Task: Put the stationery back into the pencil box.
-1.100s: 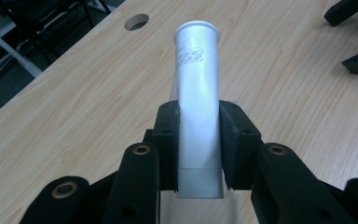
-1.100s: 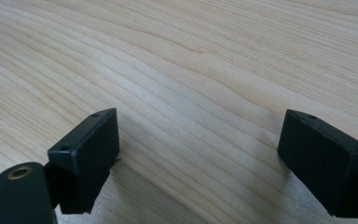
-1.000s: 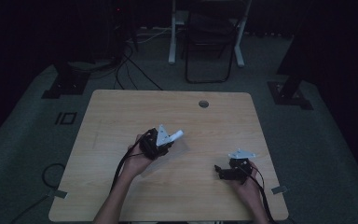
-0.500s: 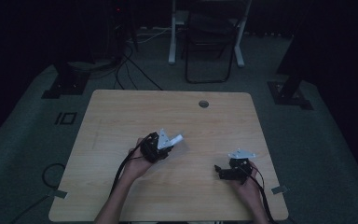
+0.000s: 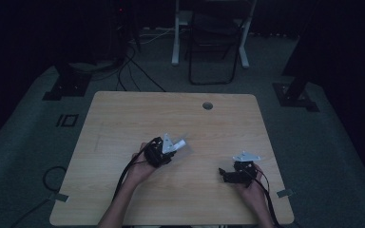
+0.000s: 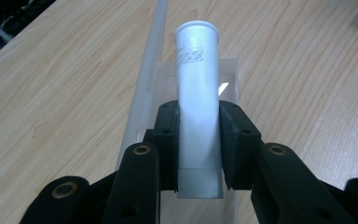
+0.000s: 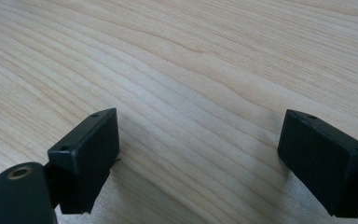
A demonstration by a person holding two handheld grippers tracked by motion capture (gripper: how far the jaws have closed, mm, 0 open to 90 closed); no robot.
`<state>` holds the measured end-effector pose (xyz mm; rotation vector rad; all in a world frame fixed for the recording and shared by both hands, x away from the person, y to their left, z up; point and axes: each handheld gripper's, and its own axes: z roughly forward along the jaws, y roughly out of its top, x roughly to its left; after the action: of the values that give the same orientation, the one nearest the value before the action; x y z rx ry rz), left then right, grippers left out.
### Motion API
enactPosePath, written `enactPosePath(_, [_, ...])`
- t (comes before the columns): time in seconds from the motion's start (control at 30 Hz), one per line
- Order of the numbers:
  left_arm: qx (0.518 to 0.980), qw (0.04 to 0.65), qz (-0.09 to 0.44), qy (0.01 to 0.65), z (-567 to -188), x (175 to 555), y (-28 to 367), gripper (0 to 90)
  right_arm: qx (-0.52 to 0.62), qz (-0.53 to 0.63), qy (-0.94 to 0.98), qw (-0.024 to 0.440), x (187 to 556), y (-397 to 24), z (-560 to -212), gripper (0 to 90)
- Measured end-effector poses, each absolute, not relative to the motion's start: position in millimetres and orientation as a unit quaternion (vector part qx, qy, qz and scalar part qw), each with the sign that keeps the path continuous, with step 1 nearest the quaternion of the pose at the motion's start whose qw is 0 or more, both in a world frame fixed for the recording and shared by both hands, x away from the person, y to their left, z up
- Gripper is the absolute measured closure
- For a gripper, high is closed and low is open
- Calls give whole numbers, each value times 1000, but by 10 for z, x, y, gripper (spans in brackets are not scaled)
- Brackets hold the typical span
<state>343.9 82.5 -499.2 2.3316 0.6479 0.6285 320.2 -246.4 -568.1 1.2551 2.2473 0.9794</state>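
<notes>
Left tool (image 6: pixel 198 154) clamps a white plastic tube (image 6: pixel 196 107) between its pads, just above the wooden desk (image 5: pixel 123 123) near its centre. At four o'clock from it, the right tool (image 7: pixel 196 158) rests with jaws wide apart, nothing between.

left hand-held gripper (image 5: pixel 171 148) holds a white tube (image 5: pixel 180 142) over the wooden table (image 5: pixel 123 118); right hand-held gripper (image 5: pixel 224 173) rests apart.

Bare tabletop (image 5: pixel 123 123) lay open on every side of both hands. The only obstacles over it were the left gripper (image 5: pixel 164 149), its jaws clamped on a white tube (image 6: pixel 196 93) beside a clear strip (image 6: pixel 144 88), and the right gripper (image 5: pixel 237 172), well apart.
</notes>
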Motion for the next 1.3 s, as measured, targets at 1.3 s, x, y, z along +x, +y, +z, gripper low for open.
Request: enactPosePath(1.3, [894,277,243,254,-5282,3455,841,708,447,349,801,192,3202,-2464,-5681,125])
